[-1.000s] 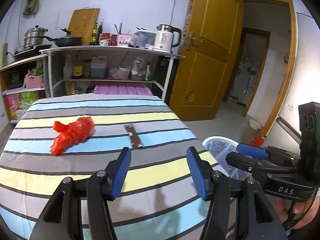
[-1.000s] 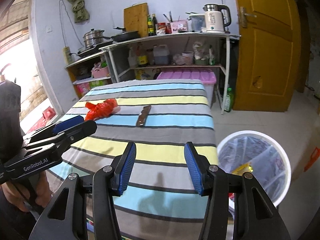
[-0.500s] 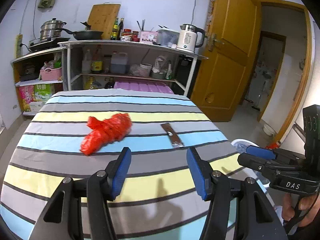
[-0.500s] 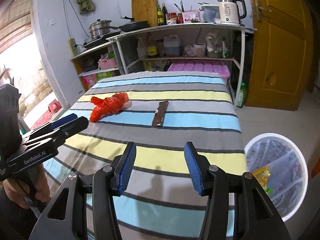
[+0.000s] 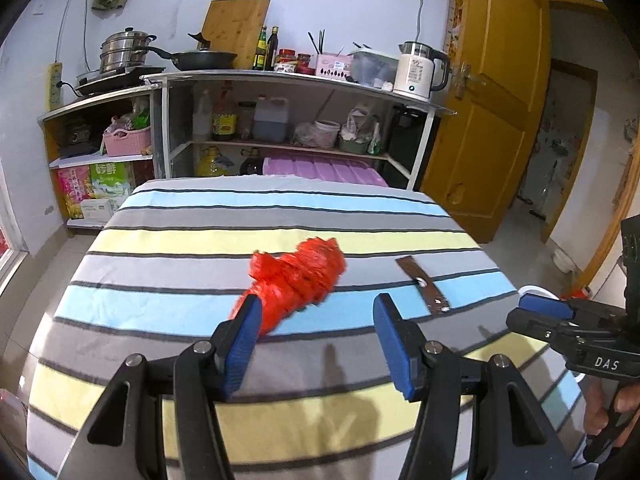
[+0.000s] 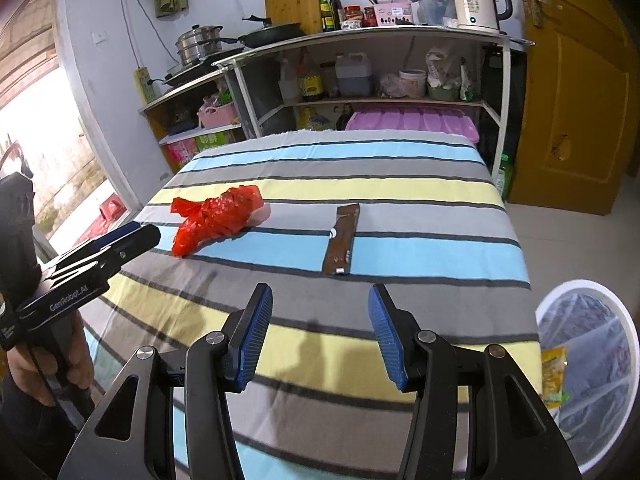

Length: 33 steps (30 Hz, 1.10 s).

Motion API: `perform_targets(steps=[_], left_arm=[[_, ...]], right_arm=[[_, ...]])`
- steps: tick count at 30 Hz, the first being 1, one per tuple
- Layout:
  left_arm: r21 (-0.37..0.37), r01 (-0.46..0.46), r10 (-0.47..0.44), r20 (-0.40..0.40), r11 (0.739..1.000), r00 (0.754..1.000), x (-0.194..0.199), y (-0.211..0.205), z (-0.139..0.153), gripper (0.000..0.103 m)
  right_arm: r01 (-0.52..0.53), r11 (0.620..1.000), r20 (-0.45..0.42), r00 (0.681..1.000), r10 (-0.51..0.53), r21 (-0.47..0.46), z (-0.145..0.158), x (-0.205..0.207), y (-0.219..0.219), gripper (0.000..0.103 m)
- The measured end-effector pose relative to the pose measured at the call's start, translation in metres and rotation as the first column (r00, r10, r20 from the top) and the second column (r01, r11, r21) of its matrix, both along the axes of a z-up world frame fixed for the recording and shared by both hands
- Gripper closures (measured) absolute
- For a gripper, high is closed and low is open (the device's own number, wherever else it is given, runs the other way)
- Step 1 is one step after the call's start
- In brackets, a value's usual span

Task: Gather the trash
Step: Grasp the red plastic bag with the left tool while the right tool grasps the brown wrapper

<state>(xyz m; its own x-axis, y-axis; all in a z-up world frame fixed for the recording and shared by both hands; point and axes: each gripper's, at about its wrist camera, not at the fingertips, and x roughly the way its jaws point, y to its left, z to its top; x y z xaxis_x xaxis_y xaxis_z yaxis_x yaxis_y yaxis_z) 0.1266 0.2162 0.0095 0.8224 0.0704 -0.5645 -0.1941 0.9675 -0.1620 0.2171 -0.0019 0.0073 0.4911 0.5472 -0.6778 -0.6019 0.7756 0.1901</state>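
Item: red plastic bag (image 5: 294, 284), crumpled, on the striped surface (image 5: 200, 240), just beside the brown wrapper (image 5: 424, 286).
Axis: long, thin tail nearest the left tongs (image 5: 316, 344), bulk toward the shelves.
Tongs: left and right tongs (image 6: 318, 332) both open, holding nothing.
Risk: thin film may slip or snag the cloth; the flat wrapper may resist pinching. Bin (image 6: 588, 360) lies well apart.

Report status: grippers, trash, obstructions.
Left gripper and right gripper open, empty. Red plastic bag and brown wrapper on striped table. Path clear.
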Motion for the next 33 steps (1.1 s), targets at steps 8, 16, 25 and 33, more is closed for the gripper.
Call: perform_targets(steps=[8, 16, 25, 33], left_arm=[[0.018, 0.013, -0.012, -0.052, 1.000, 0.999, 0.030, 0.022, -0.011, 0.043], [0.001, 0.014, -0.014, -0.113, 1.000, 0.993, 0.051, 0.029, -0.030, 0.043], [0.015, 0.032, -0.029, -0.167, 0.999, 0.986, 0.064, 0.024, -0.036, 0.047], [0.004, 0.041, -0.040, -0.170, 0.999, 0.985, 0.059, 0.019, -0.035, 0.060]], right_arm=[[-0.009, 1.000, -0.036, 0.999, 0.009, -0.011, -0.012, 0.029, 0.025, 0.052], [0.011, 0.999, -0.089, 0.996, -0.014, -0.036, -0.036, 0.064, 0.039, 0.052], [0.015, 0.994, -0.070, 0.997, -0.023, -0.107, -0.053, 0.080, 0.054, 0.061], [0.005, 0.992, -0.049, 0.999, -0.012, -0.130, -0.053, 0.074, 0.053, 0.080]])
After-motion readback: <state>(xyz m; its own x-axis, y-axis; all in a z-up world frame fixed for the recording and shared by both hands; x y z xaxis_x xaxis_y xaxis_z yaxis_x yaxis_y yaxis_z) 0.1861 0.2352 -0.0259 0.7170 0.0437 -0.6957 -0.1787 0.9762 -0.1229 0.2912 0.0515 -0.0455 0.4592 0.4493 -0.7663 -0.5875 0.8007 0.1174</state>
